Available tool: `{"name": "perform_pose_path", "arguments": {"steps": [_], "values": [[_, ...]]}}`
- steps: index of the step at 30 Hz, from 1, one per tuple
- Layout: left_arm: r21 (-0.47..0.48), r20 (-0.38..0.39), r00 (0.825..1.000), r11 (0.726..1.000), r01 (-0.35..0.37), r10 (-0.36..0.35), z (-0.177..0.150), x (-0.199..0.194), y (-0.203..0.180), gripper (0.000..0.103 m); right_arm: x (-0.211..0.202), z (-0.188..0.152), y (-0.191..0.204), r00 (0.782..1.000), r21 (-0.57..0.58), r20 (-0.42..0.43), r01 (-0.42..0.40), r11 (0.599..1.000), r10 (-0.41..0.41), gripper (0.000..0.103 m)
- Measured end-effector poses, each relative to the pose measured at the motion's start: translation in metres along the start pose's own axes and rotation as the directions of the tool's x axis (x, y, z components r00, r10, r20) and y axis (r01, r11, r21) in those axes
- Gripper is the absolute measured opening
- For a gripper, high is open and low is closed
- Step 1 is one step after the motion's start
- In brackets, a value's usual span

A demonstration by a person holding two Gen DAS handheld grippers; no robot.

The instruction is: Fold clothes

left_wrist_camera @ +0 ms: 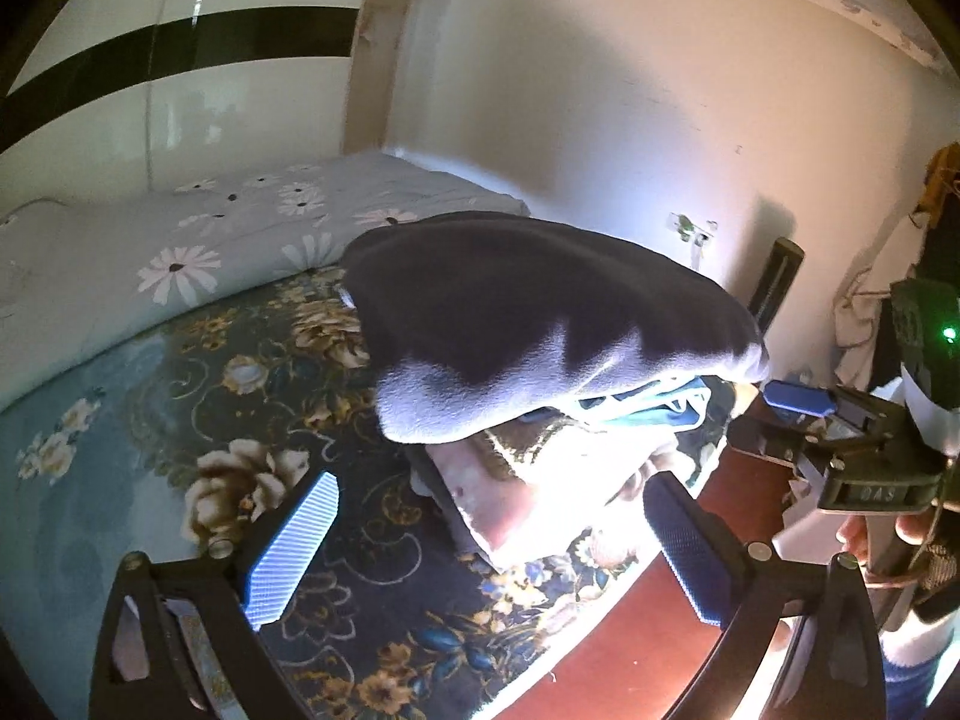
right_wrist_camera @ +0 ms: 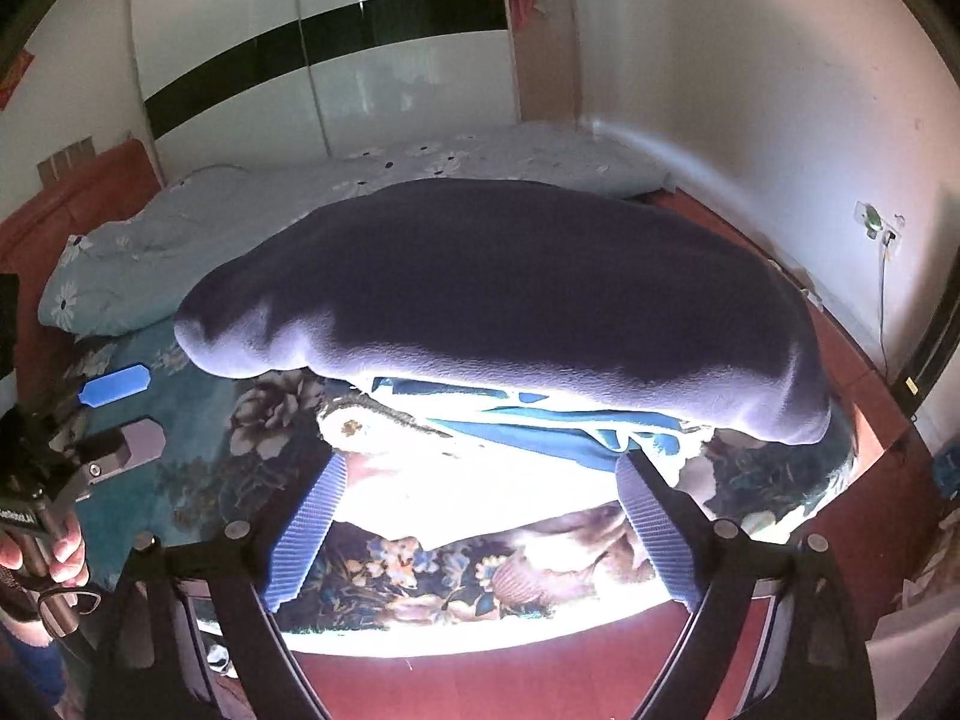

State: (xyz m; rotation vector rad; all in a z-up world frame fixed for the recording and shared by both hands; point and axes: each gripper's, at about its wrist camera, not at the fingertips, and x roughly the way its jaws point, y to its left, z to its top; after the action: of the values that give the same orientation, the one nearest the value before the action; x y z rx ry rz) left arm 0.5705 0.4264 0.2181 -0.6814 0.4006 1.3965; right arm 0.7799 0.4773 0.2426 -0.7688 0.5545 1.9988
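From where I stand, a folded dark fleece garment (right_wrist_camera: 504,300) sits on top of a small stack of clothes near the foot edge of the bed (left_wrist_camera: 120,420). Under it I can see a teal and white piece (right_wrist_camera: 540,438) and, lower still, a pale one (right_wrist_camera: 420,498) washed out by strong light. The stack lies on the floral bedspread (right_wrist_camera: 198,480), with a daisy-print quilt (left_wrist_camera: 198,252) pushed back toward the wardrobe (right_wrist_camera: 312,60), likely to leave room for folding.

Both tools are held back from the stack. The left gripper (left_wrist_camera: 480,546) has its jaws spread wide with nothing between them; its blue pads (left_wrist_camera: 294,546) frame the near corner of the pile without touching it. The right gripper (right_wrist_camera: 480,522) is likewise wide apart and empty, pointing down at the front of the stack. From the right wrist view the left tool shows at the far left, a hand (right_wrist_camera: 63,546) around its handle.

My guess is that the fleece has been laid as the top layer, and the jaws stand apart because the cloth is let go. The fleece bulges and overhangs the pieces below, so it may need smoothing, or the stack could slump toward the bed's edge
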Motion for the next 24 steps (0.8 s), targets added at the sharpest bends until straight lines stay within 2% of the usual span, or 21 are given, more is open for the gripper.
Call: {"name": "perform_pose_path", "arguments": {"steps": [9, 15, 24], "values": [[0.013, 0.006, 0.996, 0.996, -0.086, 0.086, -0.008, -0.010, -0.006, 0.103, -0.009, -0.007, 0.015, 1.000, -0.020, 0.004, 0.027, 0.999, -0.027, 0.092], [0.002, -0.006, 0.998, 0.998, -0.058, 0.058, -0.019, -0.014, -0.007, 0.103, -0.014, -0.015, 0.018, 0.999, -0.016, 0.004, 0.037, 0.999, -0.037, 0.092], [0.032, -0.019, 0.994, 0.993, -0.111, 0.112, -0.033, -0.012, -0.016, 0.103, -0.009, -0.032, 0.019, 0.999, -0.013, -0.029, 0.038, 0.999, -0.039, 0.092]]}}
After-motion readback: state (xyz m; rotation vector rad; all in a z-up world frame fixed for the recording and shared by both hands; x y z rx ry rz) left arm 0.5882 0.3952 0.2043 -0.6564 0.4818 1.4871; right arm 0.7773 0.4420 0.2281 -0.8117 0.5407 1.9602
